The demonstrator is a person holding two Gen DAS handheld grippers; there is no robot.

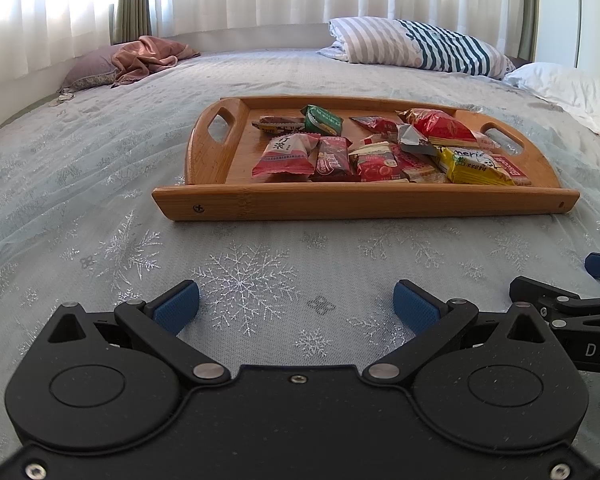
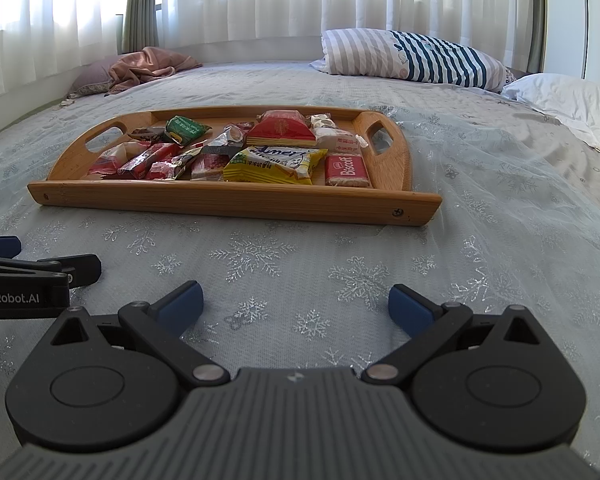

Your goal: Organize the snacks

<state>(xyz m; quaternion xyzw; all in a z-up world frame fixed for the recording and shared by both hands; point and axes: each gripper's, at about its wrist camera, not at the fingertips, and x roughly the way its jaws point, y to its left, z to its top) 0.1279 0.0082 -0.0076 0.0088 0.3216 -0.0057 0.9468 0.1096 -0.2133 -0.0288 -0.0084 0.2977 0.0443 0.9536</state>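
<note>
Snacks [image 2: 272, 162] within tray [image 2: 236, 200] rim, open bedspread [image 2: 300, 264] before both empty claws

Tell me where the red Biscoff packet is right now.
The red Biscoff packet lies at the near right corner of the wooden tray in the right wrist view, just right of the yellow snack bag.

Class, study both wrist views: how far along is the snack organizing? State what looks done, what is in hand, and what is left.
Done: the snacks sit together in the wooden tray on the bed, though jumbled and overlapping. In hand: nothing; the left gripper and right gripper are both open and empty, short of the tray. Left: apparently the sorting itself, such as the yellow packet and Biscoff pack.
</note>
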